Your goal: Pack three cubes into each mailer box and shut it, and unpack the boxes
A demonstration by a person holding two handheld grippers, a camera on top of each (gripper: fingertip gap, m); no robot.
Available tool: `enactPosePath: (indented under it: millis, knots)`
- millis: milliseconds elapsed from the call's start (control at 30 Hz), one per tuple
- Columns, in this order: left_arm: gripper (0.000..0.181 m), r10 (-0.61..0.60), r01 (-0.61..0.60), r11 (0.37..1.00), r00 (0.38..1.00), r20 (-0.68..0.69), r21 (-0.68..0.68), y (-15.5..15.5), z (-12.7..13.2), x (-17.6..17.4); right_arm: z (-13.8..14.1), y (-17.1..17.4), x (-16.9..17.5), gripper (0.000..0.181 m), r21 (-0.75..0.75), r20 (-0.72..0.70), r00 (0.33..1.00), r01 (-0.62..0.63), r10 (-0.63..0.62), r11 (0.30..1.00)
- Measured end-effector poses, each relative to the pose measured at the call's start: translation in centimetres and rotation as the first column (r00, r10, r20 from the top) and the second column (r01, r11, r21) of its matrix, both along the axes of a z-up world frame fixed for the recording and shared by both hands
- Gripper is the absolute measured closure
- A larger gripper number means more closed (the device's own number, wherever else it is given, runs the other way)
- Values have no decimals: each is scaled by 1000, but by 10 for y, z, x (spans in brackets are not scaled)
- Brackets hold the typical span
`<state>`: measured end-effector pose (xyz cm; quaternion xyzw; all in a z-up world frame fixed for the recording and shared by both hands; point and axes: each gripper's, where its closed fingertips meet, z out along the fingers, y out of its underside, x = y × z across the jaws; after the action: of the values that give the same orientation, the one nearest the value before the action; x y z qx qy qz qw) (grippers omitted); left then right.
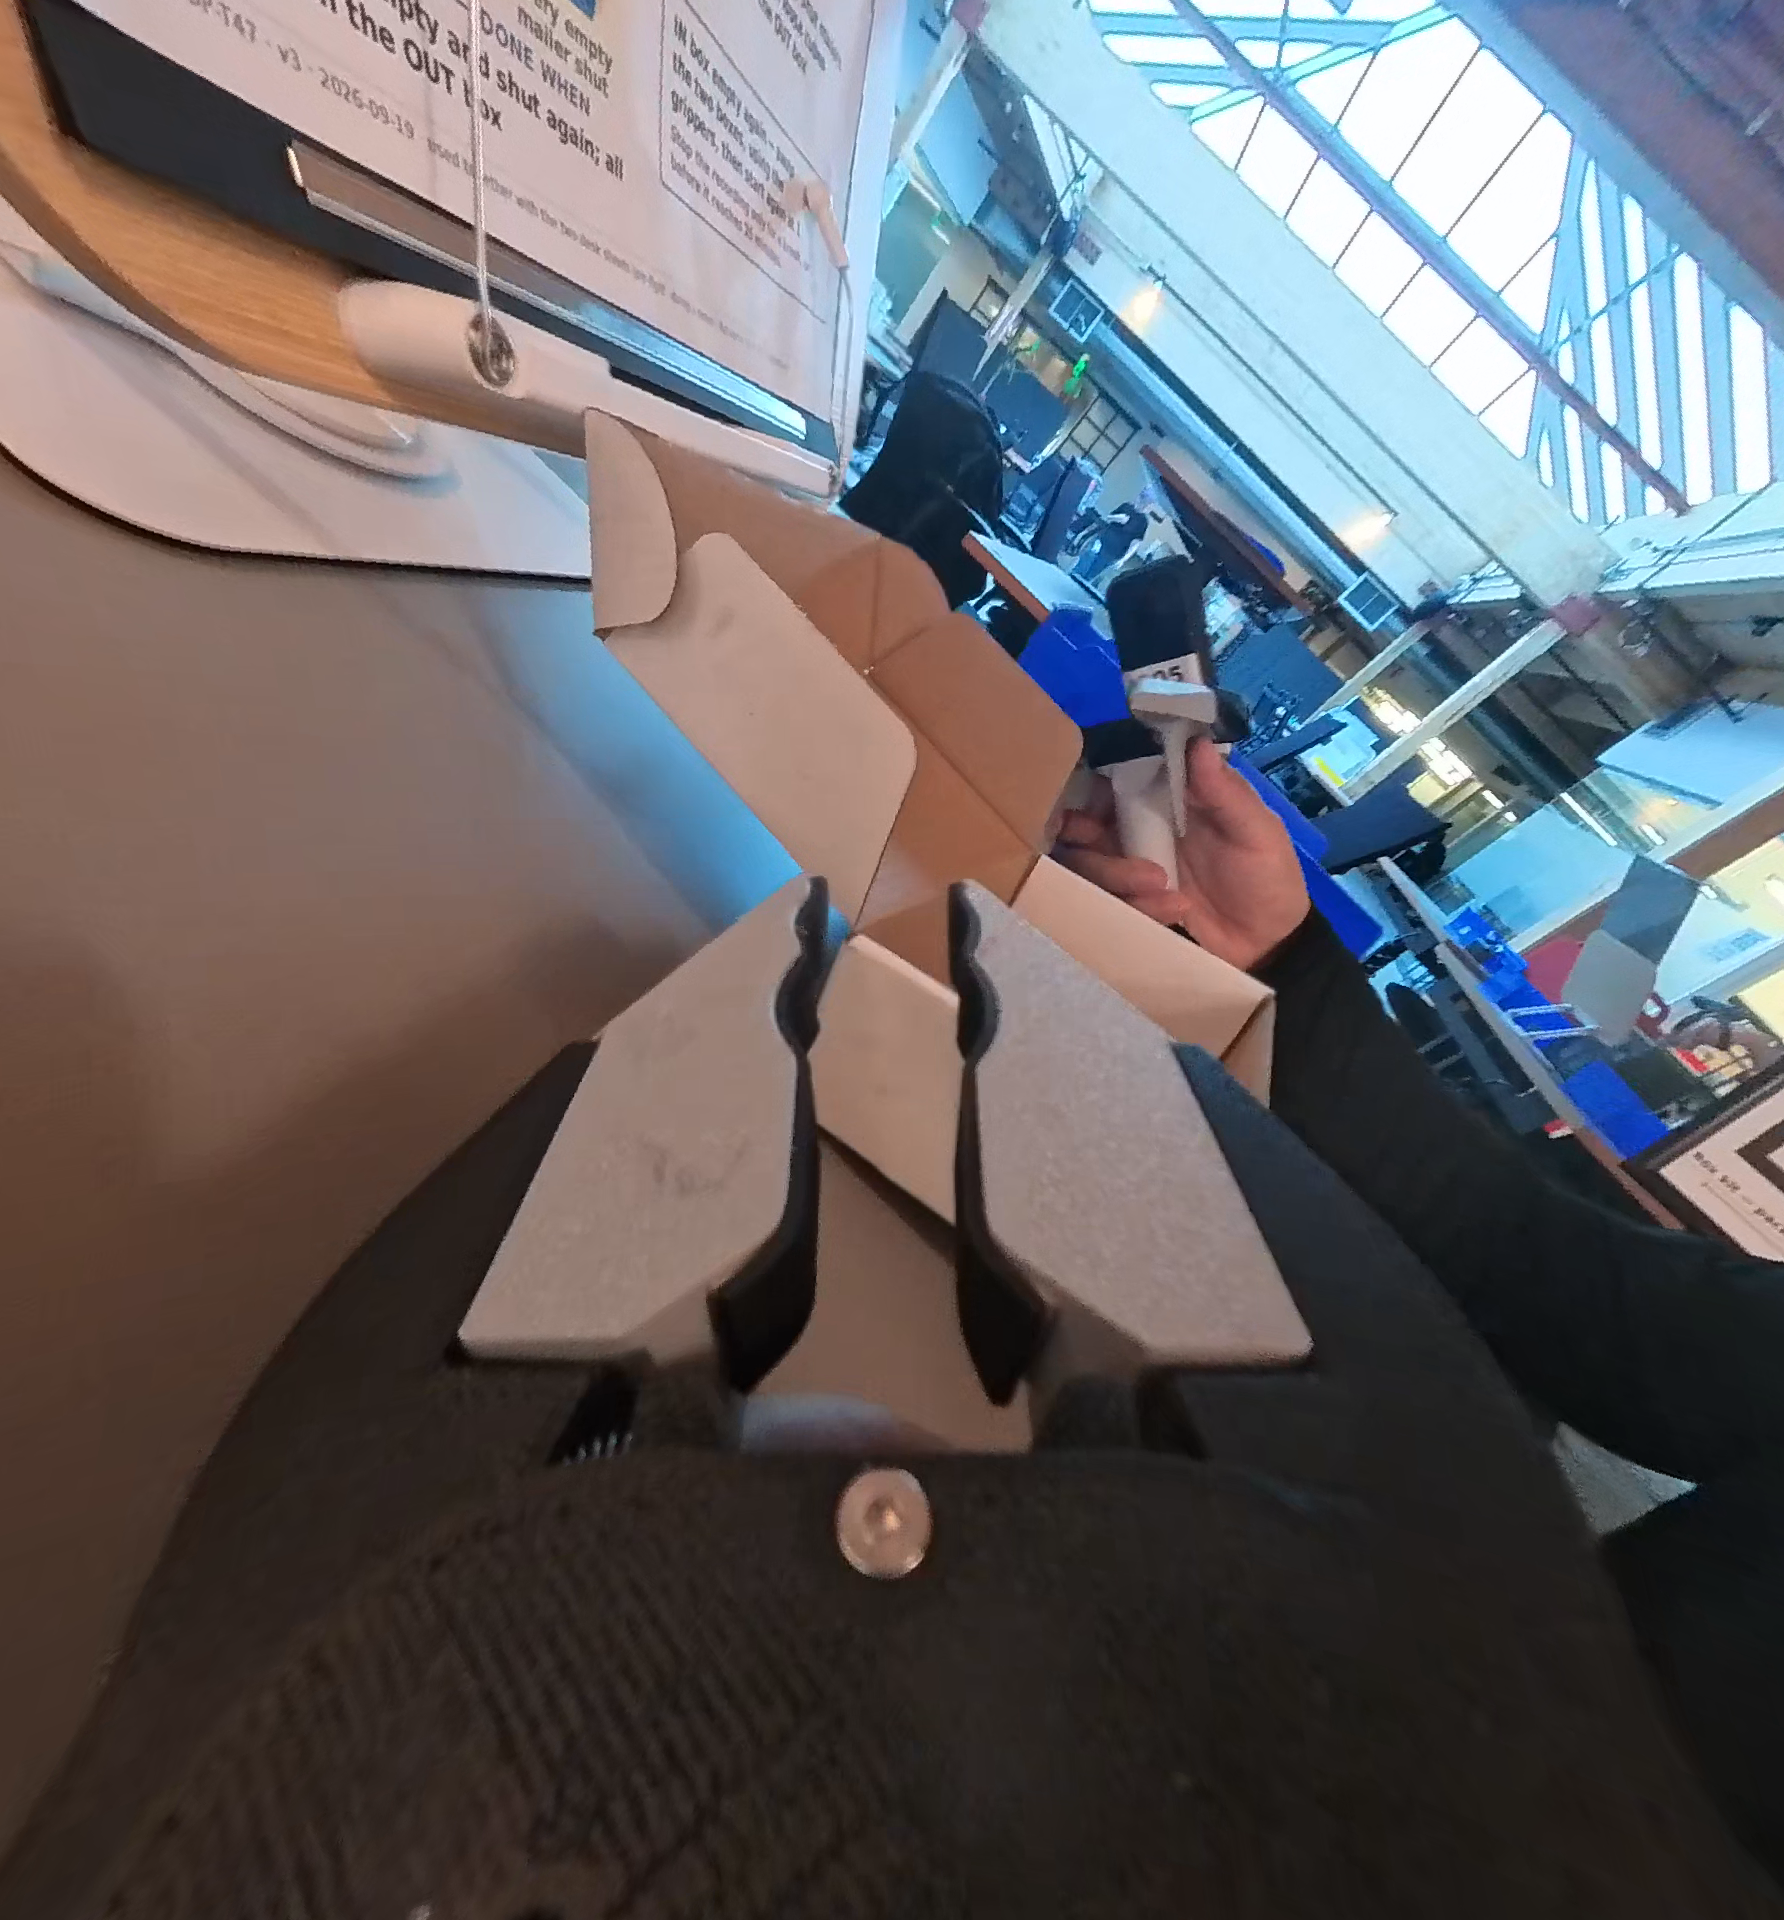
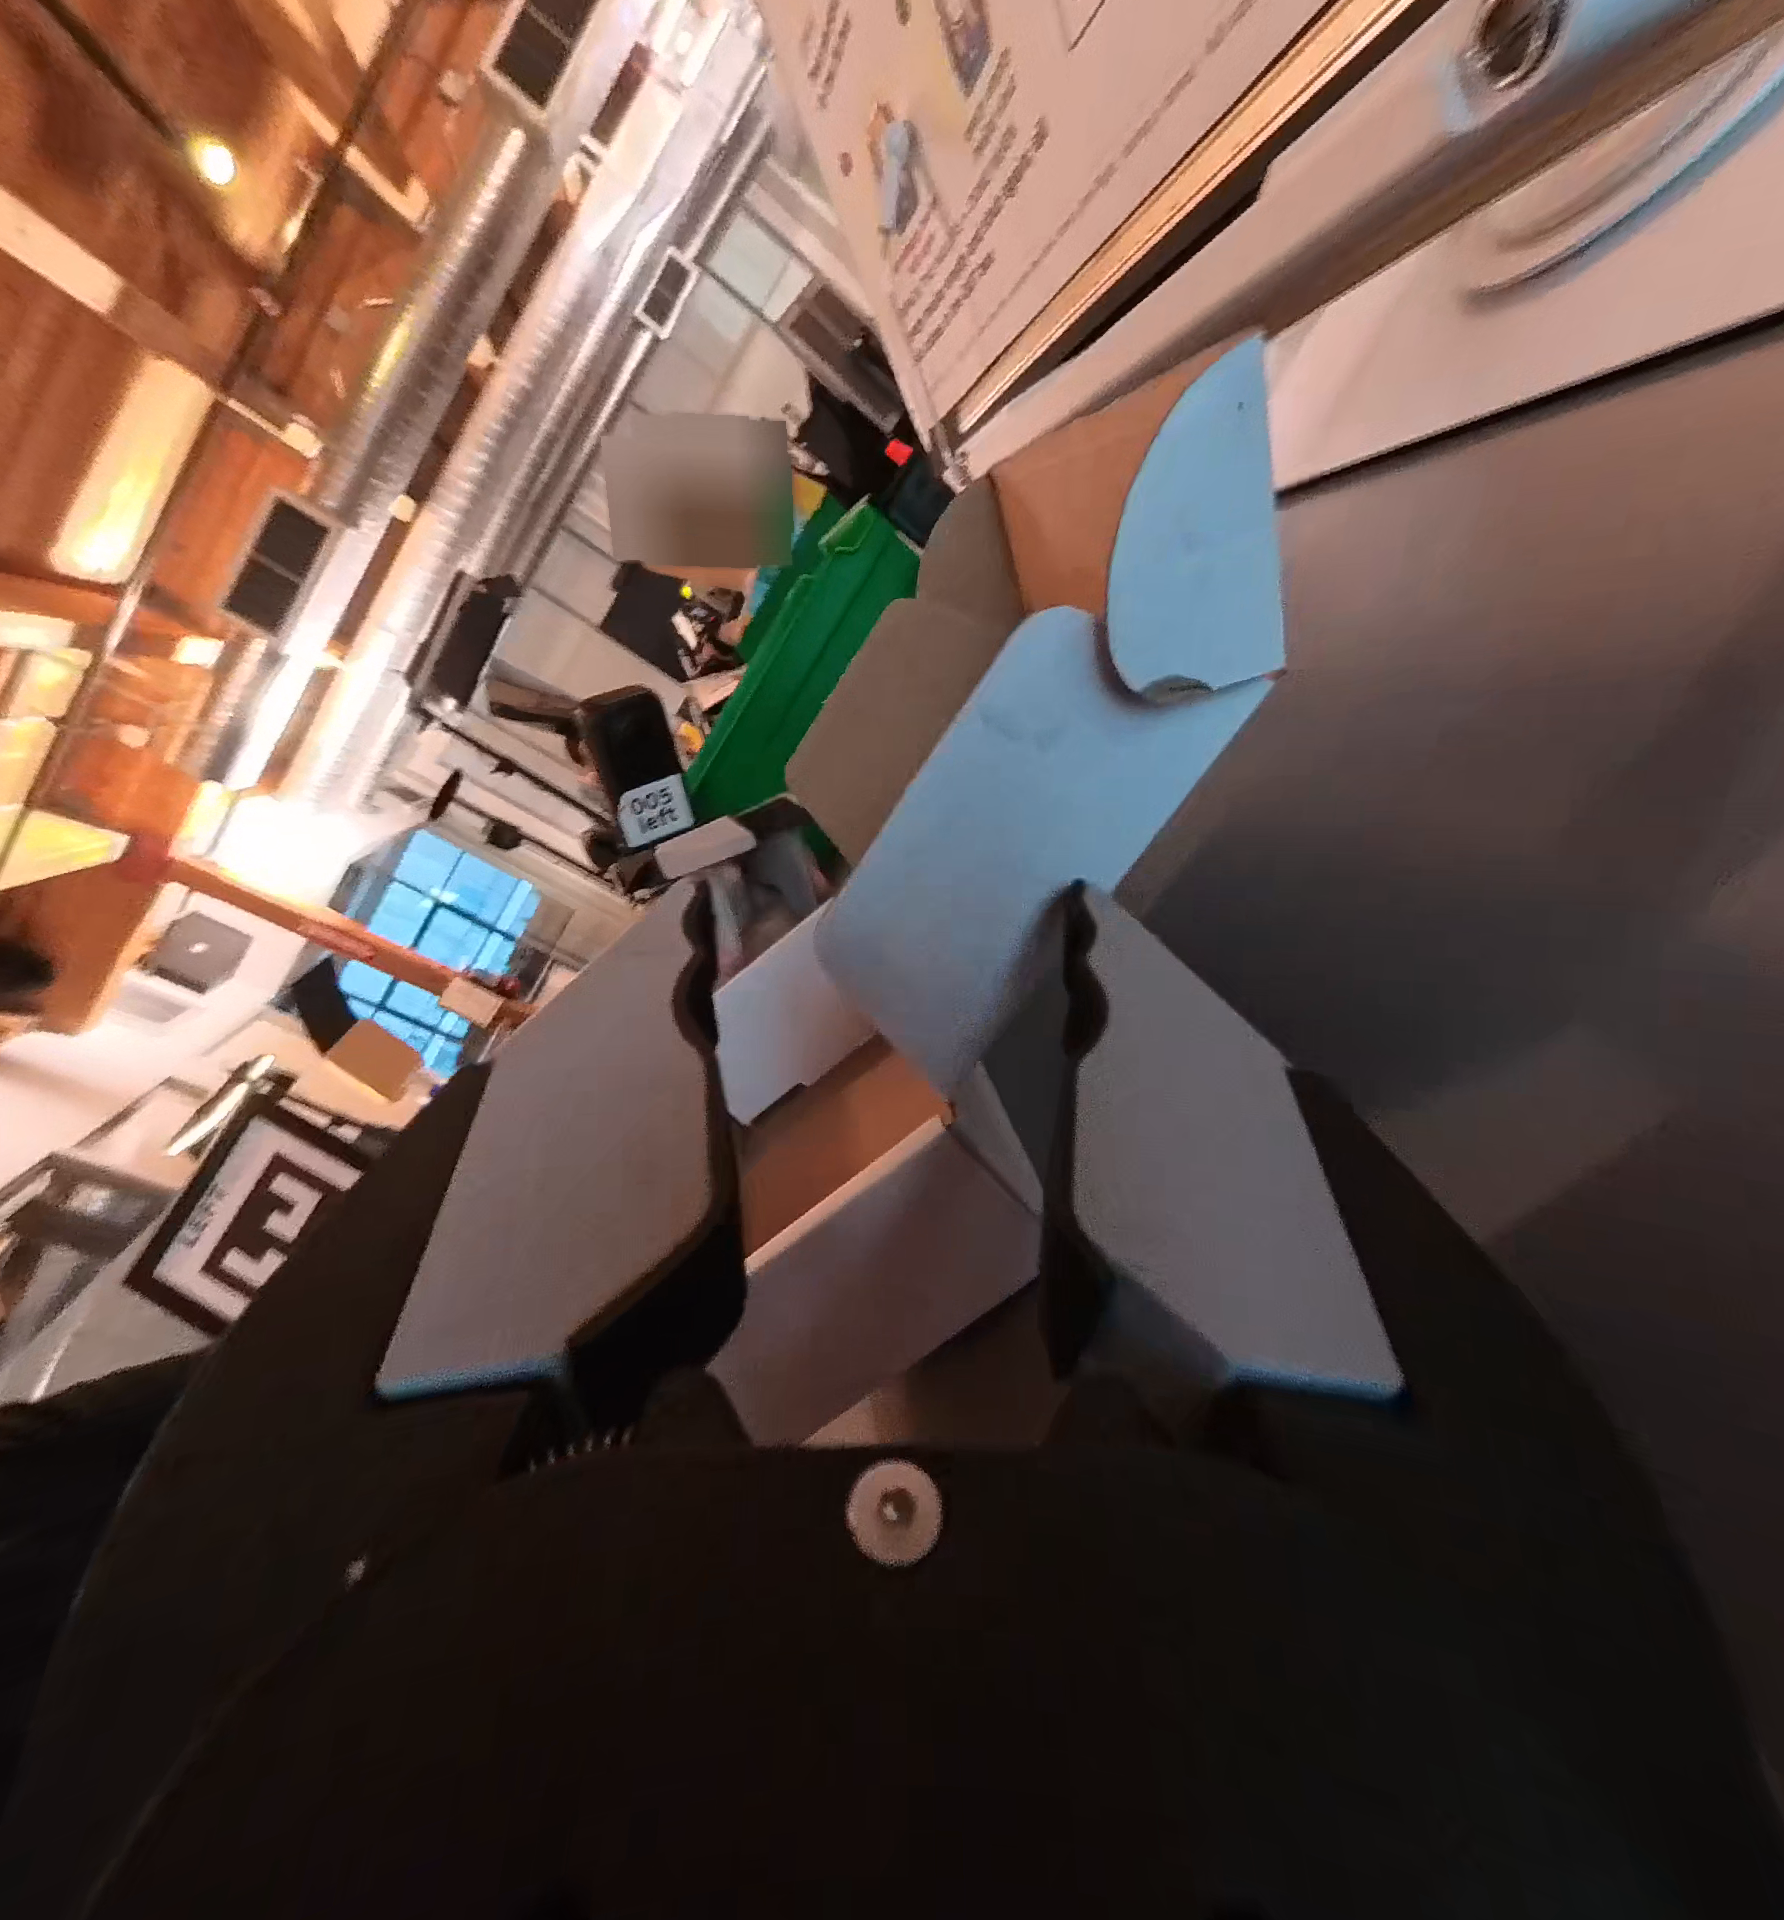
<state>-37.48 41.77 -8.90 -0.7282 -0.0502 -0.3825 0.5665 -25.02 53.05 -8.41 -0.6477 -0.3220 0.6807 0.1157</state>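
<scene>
The left gripper (image 1: pixel 883 914) points at the near corner of a white mailer box (image 1: pixel 1158 966). Its jaws stand a narrow way apart, with the white wall of the box showing in the gap; whether the pads actually press the card cannot be told. The right gripper (image 2: pixel 888 925) comes at the same box (image 2: pixel 867 1226) from the other side, its jaws set wide, with the box's near corner and one white flap (image 2: pixel 981 821) lying between the fingers without clear contact.

The box is open and tipped up off the grey table (image 1: pixel 192 831). Its lid (image 1: pixel 794 665) stands raised, brown on the inside and white on the outside, with its side flaps folded out. No cubes show in either view; the inside of the box is mostly hidden.

In the left wrist view the person's right hand (image 1: pixel 1210 862) holds the other gripper just beyond the box, with a dark sleeve (image 1: pixel 1490 1164) running back toward the camera. Behind the box a printed sheet (image 1: pixel 597 114) hangs on a board at the table's back edge, and a thin cord (image 1: pixel 477 156) drops to a white peg (image 1: pixel 431 338). Blue bins (image 1: pixel 1075 665) sit past the lid. In the right wrist view a green bin (image 2: pixel 815 644) stands beyond the lid, and a black and white marker card (image 2: pixel 244 1226) lies to the left.
</scene>
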Motion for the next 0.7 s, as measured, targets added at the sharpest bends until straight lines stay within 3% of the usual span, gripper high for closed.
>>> enactPosePath:
  millis: [267, 367, 700]
  knots:
    - [152, -12, 12, 1000, 1000, 0, -1, 0, 1, 4, 11, -28, -5, 131, 57, -59, 991, -120, 124, 991]
    - [155, -33, 33, 999, 999, -15, 7, -1, 1, 8, 12, -35, -7, 124, 128, -54, 988, -133, 141, 983]
    - [169, -98, 102, 993, 993, -70, 60, -10, 8, 18, 13, -38, -5, 137, 226, -56, 987, -137, 153, 965]
